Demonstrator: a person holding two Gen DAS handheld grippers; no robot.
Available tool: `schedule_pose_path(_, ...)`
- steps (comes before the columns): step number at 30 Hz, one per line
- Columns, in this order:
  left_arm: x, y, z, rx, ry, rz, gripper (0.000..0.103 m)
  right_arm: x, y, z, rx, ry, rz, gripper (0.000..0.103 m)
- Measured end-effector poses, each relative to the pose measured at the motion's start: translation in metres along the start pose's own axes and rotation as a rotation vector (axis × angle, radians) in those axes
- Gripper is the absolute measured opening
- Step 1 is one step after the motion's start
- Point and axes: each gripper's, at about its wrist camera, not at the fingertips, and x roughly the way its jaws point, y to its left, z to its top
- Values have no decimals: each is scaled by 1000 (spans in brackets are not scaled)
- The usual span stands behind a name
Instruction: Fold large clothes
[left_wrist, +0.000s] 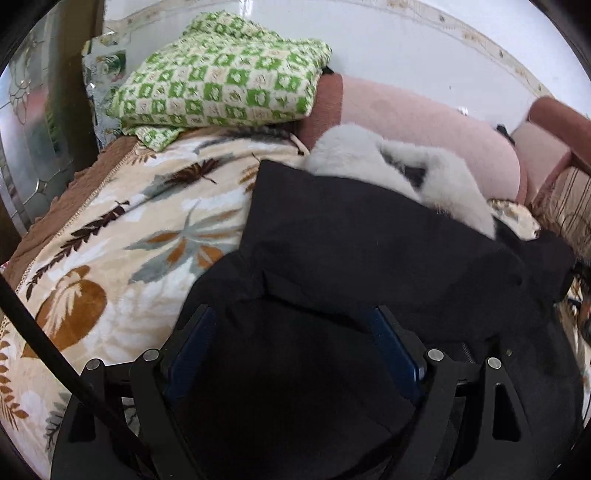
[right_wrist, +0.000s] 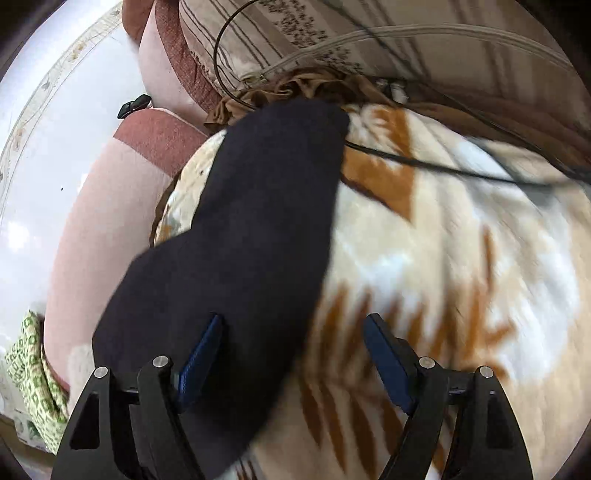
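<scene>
A large black coat (left_wrist: 369, 251) with a pale grey fur collar (left_wrist: 388, 166) lies on a cream leaf-patterned blanket (left_wrist: 122, 236). My left gripper (left_wrist: 291, 317) is open, its blue-padded fingers spread over the black fabric, which fills the gap between them. In the right wrist view a long black sleeve (right_wrist: 251, 221) of the coat stretches across the blanket (right_wrist: 461, 258). My right gripper (right_wrist: 293, 325) is open above the sleeve's edge, its left finger over the sleeve and its right finger over the blanket.
A folded green-and-cream checked blanket (left_wrist: 221, 81) sits at the back left. Pink cushions (left_wrist: 424, 125) line the white wall. A striped cushion (right_wrist: 332, 33) and black cables (right_wrist: 443, 166) lie beyond the sleeve. A dark wooden post (left_wrist: 74, 74) stands left.
</scene>
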Motion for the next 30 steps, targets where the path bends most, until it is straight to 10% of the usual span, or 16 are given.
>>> schedule_pose_path(5,8,-4,-3,11,30,2,85,19,16,24,-16,-45,-99,77)
schedule_pose_path(8,9,-7,-4,30,26,15,85,21,27,32,-15,-35,-102,23)
schedule_pose_path(16,-15,9,5,-46,-26,-9,85,-76,128,-3,-338,-190,-122,12)
schedule_pose_path(25,-22,66,23,-223,-32,64,85,-152,279,-148,-781,-172,67,10)
schedule_pose_path(30,-28,102,32,-309,-48,109,85,-127,329,-285,-1034,13,183,10)
